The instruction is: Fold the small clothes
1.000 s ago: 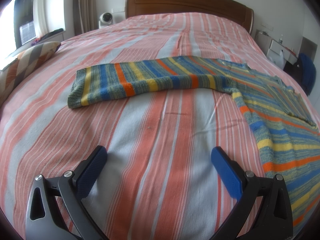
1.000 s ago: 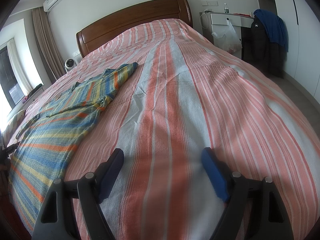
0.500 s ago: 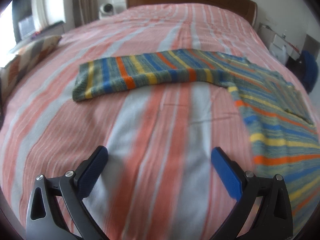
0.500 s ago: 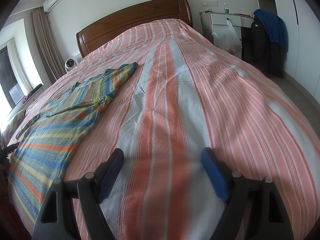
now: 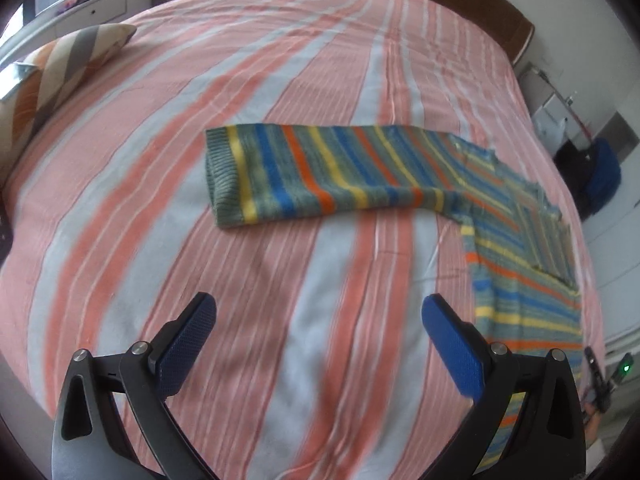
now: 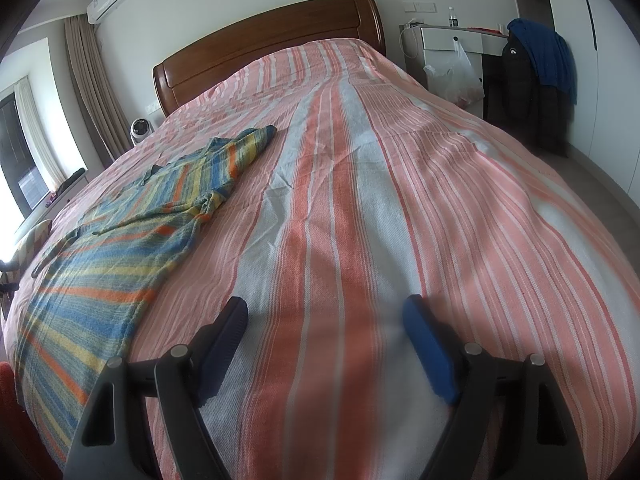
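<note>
Sweater (image 5: 344,176) flat on bed (image 5: 280,280), unfolded, sleeve out left; left tongs (image 5: 318,336), right tongs (image 6: 324,332) spread, empty

The left claw (image 5: 319,316) has risen and tipped further down over the bed (image 5: 160,184); the striped sweater (image 5: 320,172), with its outstretched sleeve, now lies nearer the middle of its view.

No lettering, label or number is legible on anything here.
</note>
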The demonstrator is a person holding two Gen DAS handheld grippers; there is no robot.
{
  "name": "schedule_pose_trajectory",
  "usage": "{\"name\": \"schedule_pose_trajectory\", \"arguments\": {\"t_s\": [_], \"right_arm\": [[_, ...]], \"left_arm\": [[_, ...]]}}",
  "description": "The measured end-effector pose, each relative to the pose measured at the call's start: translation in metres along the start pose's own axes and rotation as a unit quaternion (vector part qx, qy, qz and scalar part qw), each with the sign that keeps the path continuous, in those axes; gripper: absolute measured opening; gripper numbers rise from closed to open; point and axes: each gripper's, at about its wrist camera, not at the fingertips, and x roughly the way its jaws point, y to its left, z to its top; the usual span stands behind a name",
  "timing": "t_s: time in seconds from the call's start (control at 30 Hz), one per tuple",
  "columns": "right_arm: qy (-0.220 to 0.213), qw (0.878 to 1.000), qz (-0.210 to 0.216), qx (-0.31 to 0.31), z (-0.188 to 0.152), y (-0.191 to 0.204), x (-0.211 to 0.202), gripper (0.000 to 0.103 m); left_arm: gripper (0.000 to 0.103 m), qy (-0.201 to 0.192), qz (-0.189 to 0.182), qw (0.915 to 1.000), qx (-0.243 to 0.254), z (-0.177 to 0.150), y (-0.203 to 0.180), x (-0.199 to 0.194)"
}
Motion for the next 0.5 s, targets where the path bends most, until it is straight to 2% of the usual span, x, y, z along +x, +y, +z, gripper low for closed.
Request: {"name": "schedule_pose_trajectory", "arguments": {"t_s": [0.27,0.4,0.5], "right_arm": [[0.0,1.0,0.0,0.0,0.0,0.0,0.0,0.08],[0.0,1.0,0.0,0.0,0.0,0.0,0.0,0.08],[0.0,1.0,0.0,0.0,0.0,0.0,0.0,0.08]], "left_arm": [[0.102,0.018,0.011,0.9998,0.005,-0.014,-0.01,0.011],[0.102,0.014,0.018,0.9995,0.021,-0.01,-0.015,0.006],[0.102,0.009,0.011,0.9999,0.007,-0.001,-0.008,0.0]]}}
